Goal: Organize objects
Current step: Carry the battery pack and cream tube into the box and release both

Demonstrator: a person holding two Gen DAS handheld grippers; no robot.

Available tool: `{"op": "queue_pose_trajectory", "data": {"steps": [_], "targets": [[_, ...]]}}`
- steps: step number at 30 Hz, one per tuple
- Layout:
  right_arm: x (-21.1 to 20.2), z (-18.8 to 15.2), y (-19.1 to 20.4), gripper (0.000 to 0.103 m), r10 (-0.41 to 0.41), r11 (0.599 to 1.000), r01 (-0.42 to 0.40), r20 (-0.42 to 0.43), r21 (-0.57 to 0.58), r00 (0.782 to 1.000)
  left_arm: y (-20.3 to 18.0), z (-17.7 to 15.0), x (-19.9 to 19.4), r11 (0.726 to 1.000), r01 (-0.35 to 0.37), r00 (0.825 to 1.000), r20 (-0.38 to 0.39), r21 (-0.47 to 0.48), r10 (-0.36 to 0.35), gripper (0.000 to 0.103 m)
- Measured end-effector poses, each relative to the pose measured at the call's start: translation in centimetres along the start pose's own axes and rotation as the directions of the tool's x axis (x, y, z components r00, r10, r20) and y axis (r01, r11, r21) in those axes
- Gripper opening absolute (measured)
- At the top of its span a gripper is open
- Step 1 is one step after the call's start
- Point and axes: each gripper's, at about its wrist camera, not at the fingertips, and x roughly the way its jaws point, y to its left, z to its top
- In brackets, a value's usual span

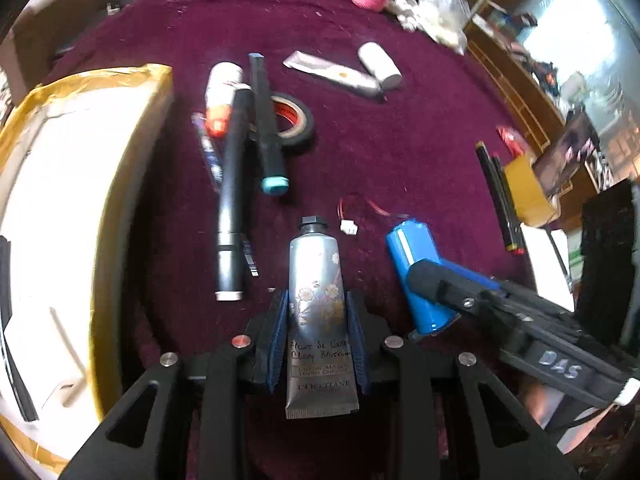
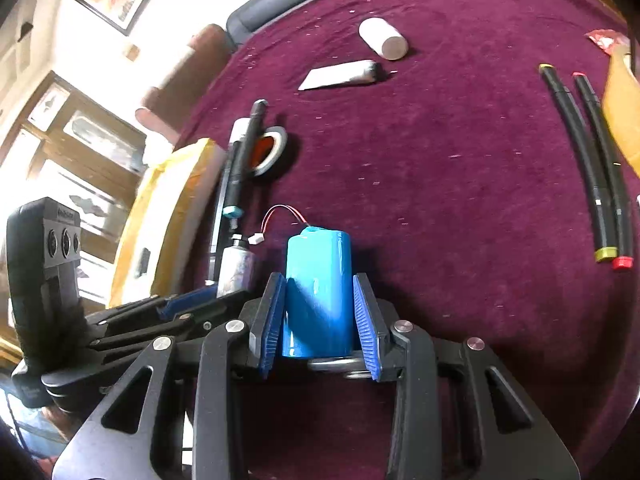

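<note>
My left gripper (image 1: 317, 312) is shut on a silver L'Occitane hand cream tube (image 1: 318, 300), cap pointing away, just above the maroon cloth (image 1: 400, 140). My right gripper (image 2: 319, 300) is shut on a blue battery pack (image 2: 318, 292) with red and white wires; it shows to the right in the left wrist view (image 1: 416, 272). The two grippers sit side by side. The tube shows in the right wrist view (image 2: 236, 268).
A yellow-taped cardboard box (image 1: 72, 220) stands at the left. Black markers (image 1: 264, 120), a white bottle (image 1: 222, 88) and a tape roll (image 1: 294, 120) lie ahead. A second tube (image 1: 332, 74) and a white cylinder (image 1: 379, 65) lie farther back. Two markers (image 2: 596, 176) lie right.
</note>
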Motion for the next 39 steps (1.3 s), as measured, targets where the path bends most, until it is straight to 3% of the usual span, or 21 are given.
{"op": "queue_pose_trajectory", "data": {"steps": [8, 14, 19, 28, 32, 36, 39], "targets": [[0.8, -0.1, 2.2, 0.034, 0.019, 0.999, -0.019, -0.022, -0.028, 1.0, 2.1, 0.1, -2.6, 0.996, 0.061, 0.998, 0.037, -0.061, -0.058, 0.028], [0.6, 0.1, 4.2, 0.034, 0.085, 0.995, -0.086, -0.029, -0.05, 0.996, 4.0, 0.6, -5.6, 0.986, 0.124, 0.989, 0.09, -0.11, -0.115, 0.028], [0.7, 0.7, 7.4, 0.034, 0.145, 0.982, -0.149, -0.043, -0.115, 0.988, 7.2, 1.1, -8.1, 0.974, 0.144, 0.983, 0.142, -0.176, -0.12, 0.028], [4.6, 2.6, 13.9, 0.035, 0.175, 0.952, -0.201, -0.128, -0.23, 0.976, 15.3, 2.5, -11.1, 0.942, 0.078, 0.975, 0.223, -0.326, -0.004, 0.028], [7.0, 3.4, 16.3, 0.035, 0.177, 0.942, -0.215, -0.165, -0.258, 0.97, 18.2, 3.1, -9.9, 0.932, 0.012, 0.978, 0.198, -0.364, 0.064, 0.028], [9.7, 4.2, 18.1, 0.035, 0.154, 0.942, -0.204, -0.194, -0.268, 0.969, 20.4, 3.0, -8.3, 0.92, 0.006, 0.983, 0.169, -0.391, 0.066, 0.028], [11.5, 4.5, 19.3, 0.035, 0.084, 0.943, -0.136, -0.18, -0.302, 0.98, 21.4, 3.3, -6.9, 0.916, -0.019, 0.986, 0.143, -0.402, 0.082, 0.028]]}}
